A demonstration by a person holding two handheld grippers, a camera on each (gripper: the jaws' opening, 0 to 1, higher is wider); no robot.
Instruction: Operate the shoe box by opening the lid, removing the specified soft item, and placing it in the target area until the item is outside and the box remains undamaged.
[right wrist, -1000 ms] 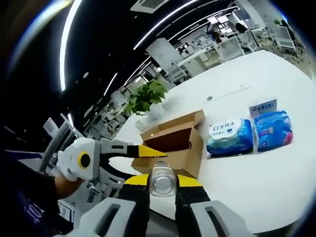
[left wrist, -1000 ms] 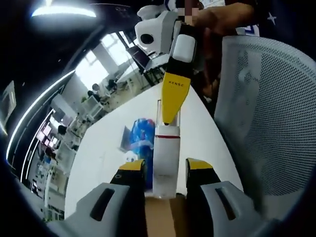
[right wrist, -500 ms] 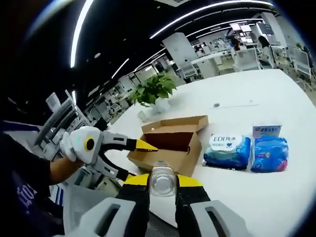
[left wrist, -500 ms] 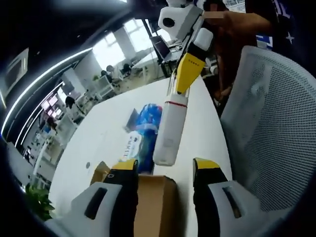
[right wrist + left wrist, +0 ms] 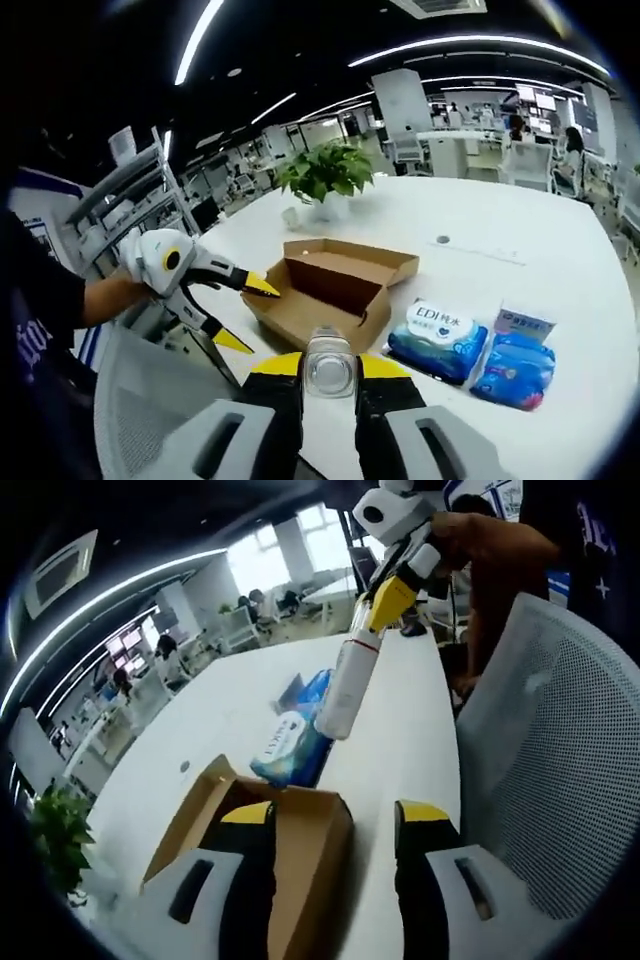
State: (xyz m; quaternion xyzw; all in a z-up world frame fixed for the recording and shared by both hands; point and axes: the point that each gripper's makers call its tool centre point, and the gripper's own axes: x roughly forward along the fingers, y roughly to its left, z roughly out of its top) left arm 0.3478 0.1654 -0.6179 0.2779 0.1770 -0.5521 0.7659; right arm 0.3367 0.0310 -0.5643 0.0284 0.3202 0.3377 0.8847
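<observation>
- Bottle sits clamped in my right gripper, long axis along the jaws, above the bench.
- My left gripper is spread, holding nothing, nearer the open shoe box.

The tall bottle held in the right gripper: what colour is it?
White bottle with a thin red band near the top; left gripper view shows it best.

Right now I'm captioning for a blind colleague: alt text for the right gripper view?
The right gripper holds a clear bottle over a white table. Beyond it sits an open cardboard box, with the left gripper open beside it.
</observation>
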